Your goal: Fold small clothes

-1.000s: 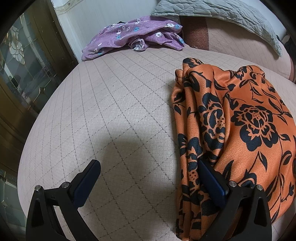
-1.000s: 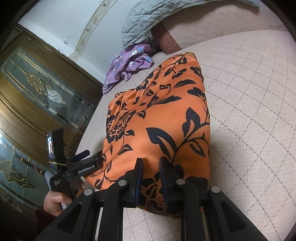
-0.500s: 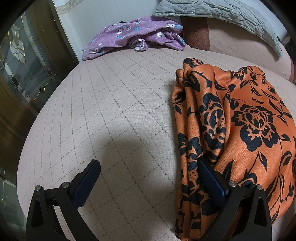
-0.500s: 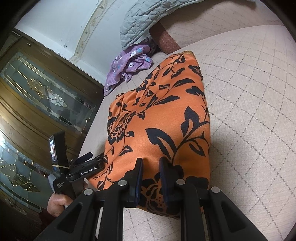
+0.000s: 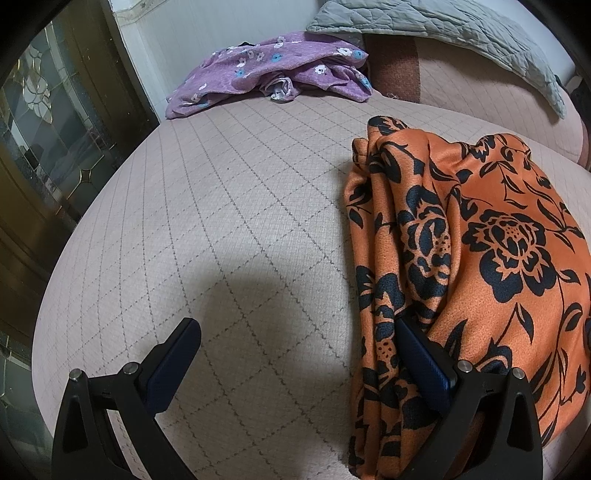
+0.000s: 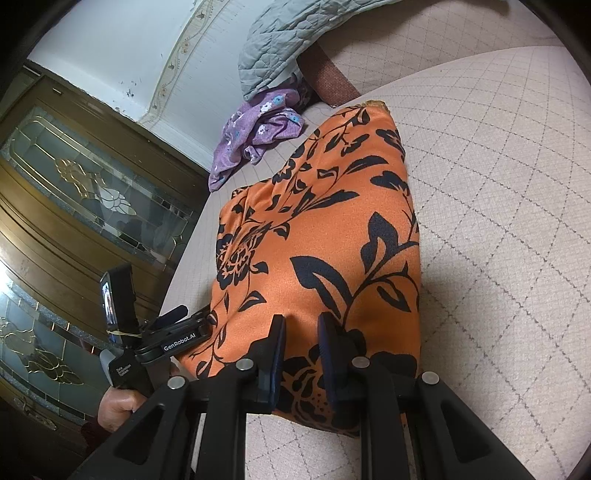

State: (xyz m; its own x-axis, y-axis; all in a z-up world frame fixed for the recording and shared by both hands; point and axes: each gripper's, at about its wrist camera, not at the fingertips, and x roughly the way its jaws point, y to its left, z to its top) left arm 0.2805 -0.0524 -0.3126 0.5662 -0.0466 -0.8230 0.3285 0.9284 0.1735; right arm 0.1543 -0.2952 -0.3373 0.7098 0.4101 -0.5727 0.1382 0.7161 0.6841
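Observation:
An orange garment with a black flower print (image 5: pixel 491 251) lies folded on the quilted bed (image 5: pixel 240 221). It also shows in the right wrist view (image 6: pixel 317 240). My left gripper (image 5: pixel 295 332) is open at its bunched left edge; its right finger (image 5: pixel 421 354) is tucked into the folds and the left finger rests over bare bed. My right gripper (image 6: pixel 301 339) is nearly shut, pinching the garment's near edge between its pads. The left gripper also shows in the right wrist view (image 6: pixel 173 332) at the garment's left edge, held by a hand.
A purple flowered garment (image 5: pixel 269 70) lies crumpled at the far edge of the bed, also in the right wrist view (image 6: pixel 255 140). A grey quilted blanket (image 5: pixel 443 26) and a pillow lie behind. A wooden cabinet with glass panels (image 6: pixel 74 206) stands left of the bed.
The right gripper's view has shifted slightly, with the garment still pinched. The left gripper has stayed open in the same place.

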